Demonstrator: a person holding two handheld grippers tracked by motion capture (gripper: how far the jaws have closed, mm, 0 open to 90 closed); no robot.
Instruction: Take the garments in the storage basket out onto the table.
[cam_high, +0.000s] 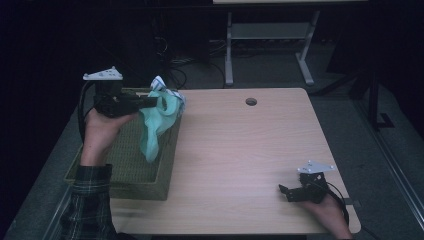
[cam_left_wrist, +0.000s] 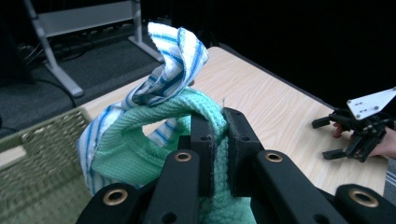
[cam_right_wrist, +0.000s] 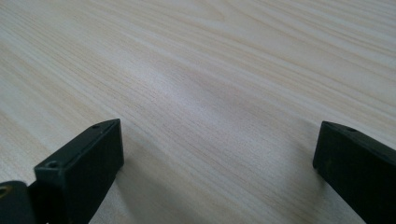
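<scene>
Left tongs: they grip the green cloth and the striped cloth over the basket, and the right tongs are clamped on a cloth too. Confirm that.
Not quite. The right tongs stand open over the bare table, as the right gripper view shows. The left tongs do grip the green cloth and striped cloth over the basket.

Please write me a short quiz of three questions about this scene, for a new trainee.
1. What does the left gripper hold?
2. True or false: the right gripper is shut on a cloth.
3. The held cloths hang over: A) the woven basket B) the table's round hole

Key:
1. A mint green knitted cloth, with a blue-striped white cloth caught up with it.
2. False; its jaws stand open above bare table.
3. A
</scene>
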